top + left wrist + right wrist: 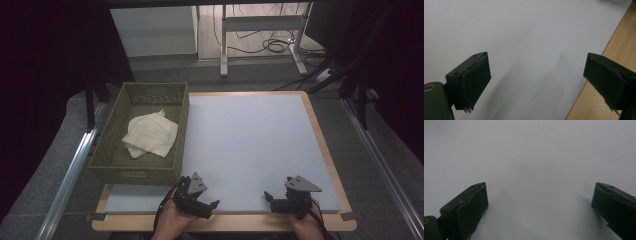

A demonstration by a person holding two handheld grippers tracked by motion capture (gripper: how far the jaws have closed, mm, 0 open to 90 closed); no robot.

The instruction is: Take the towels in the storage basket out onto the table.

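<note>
1. Cloth (pixel 150 135) lies folded in the basket (pixel 112 165), left of centre in my high view.
2. My left gripper (pixel 212 206) and right gripper (pixel 268 198), lower frame, stand open, empty, over the mat (pixel 250 140).

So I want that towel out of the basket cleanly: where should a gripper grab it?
Probably the raised corner of the towel, coming straight down from above: the basket walls block the sides, and the rest lies flat. The left gripper is nearer.

No legible text, labels, brands, numbers or signs in any view; basket (pixel 107 150), cloth (pixel 150 134) and mat (pixel 250 145) surfaces carry no readable marking.
</note>
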